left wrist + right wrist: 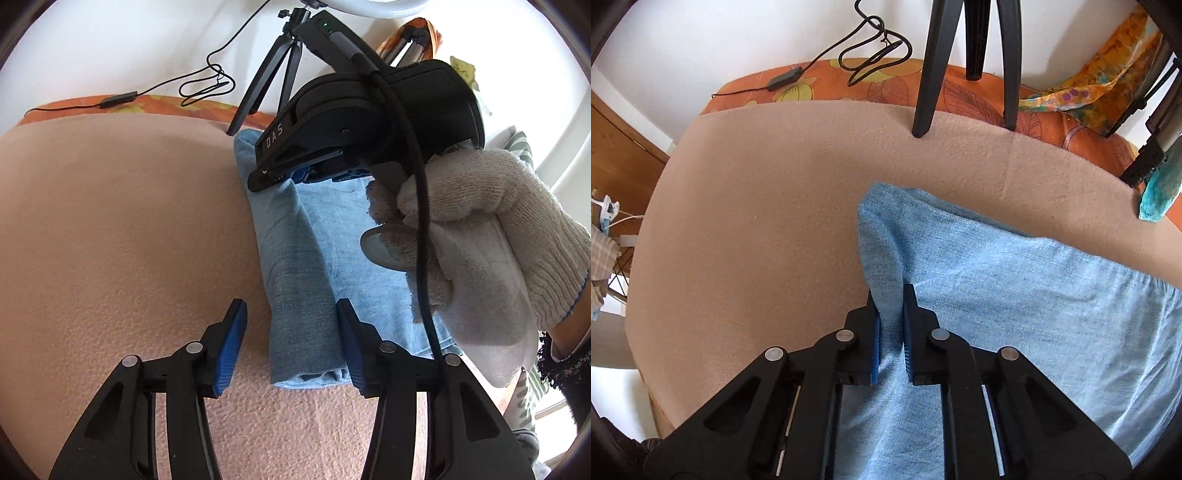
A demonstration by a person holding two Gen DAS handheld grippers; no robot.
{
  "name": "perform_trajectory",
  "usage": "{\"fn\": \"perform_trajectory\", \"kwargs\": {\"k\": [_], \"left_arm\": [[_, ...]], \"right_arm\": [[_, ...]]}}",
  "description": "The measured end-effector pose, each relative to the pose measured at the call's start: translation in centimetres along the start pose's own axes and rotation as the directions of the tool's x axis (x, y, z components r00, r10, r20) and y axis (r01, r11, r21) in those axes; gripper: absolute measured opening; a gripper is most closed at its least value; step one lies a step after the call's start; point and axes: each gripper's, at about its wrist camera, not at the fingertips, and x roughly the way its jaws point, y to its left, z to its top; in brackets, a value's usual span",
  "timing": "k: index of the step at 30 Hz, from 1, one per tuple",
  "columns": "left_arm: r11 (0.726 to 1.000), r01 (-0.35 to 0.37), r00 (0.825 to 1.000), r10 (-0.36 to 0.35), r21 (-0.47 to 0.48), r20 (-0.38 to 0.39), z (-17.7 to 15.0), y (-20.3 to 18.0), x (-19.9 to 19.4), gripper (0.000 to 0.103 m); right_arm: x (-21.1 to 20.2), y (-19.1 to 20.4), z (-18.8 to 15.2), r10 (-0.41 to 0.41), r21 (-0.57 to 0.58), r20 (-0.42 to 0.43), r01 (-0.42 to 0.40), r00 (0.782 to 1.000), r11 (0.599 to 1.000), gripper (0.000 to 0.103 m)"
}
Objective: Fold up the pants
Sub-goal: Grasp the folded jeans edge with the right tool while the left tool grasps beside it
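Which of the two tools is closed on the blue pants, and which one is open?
The right tool pinches a raised fold of the pants. The left tool is open, straddling the folded edge.

Both wrist views look steeply down, close over the pants (295, 258), sharing their folded edge.

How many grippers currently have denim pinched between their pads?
1. The right gripper is shut on a raised fold of the blue pants at their far edge. The left gripper straddles the near fold, pads clear of it.
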Motion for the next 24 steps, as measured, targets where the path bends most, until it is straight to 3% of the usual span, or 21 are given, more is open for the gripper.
{"fn": "perform_trajectory", "kwargs": {"k": [5, 8, 15, 24], "left_arm": [[0.999, 0.012, 1.000, -0.012, 0.045, 0.003, 0.1, -0.6, 0.4, 0.048], [0.996, 0.022, 1.000, -0.024, 0.090, 0.016, 0.1, -1.4, 0.7, 0.036], [0.987, 0.039, 0.997, -0.049, 0.153, 0.058, 0.4, -3.3, 0.5, 0.020], [0.978, 0.108, 0.987, -0.127, 0.177, 0.100, 1.8, -5.8, -0.3, 0.018]], "right_arm": [[-1.9, -1.5, -0.5, 0.064, 0.035, 0.047, -0.065, 0.997, 0.997, 0.010], [-3.1, -2.5, -1.1, 0.094, 0.048, 0.074, -0.098, 0.993, 0.994, 0.010], [-5.9, -4.1, -2.0, 0.145, 0.073, 0.136, -0.156, 0.980, 0.985, 0.009], [-8.8, -6.6, -2.5, 0.185, 0.106, 0.226, -0.213, 0.956, 0.971, 0.009]]}}
